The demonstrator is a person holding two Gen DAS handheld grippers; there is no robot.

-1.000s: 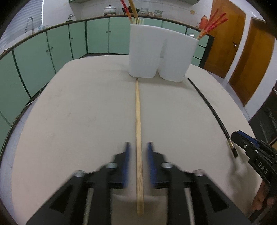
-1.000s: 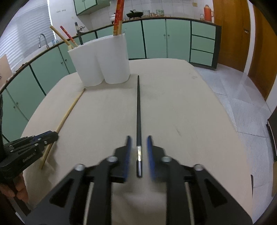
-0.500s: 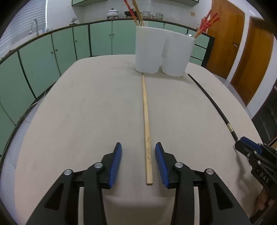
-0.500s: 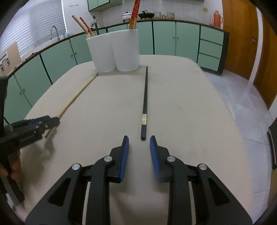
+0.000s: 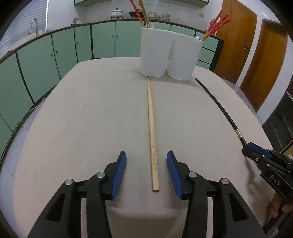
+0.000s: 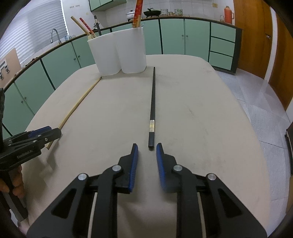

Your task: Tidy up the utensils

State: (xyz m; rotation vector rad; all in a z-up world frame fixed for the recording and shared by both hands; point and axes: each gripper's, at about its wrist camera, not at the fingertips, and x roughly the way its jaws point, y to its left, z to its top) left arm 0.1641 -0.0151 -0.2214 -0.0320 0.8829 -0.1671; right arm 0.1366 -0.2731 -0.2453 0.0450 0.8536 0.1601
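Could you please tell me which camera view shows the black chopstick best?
The right wrist view: the black chopstick lies whole down the picture's middle, its metal band clear, its near end just beyond the right gripper. The left wrist view shows it curved along the right side, its near end hidden behind that gripper.

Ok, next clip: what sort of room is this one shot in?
Most likely a home kitchen. Green cabinets run under a long counter with a sink tap at one end, cooking pots sit on the counter against a tiled wall, and a white utensil holder with chopsticks stands on the beige table.
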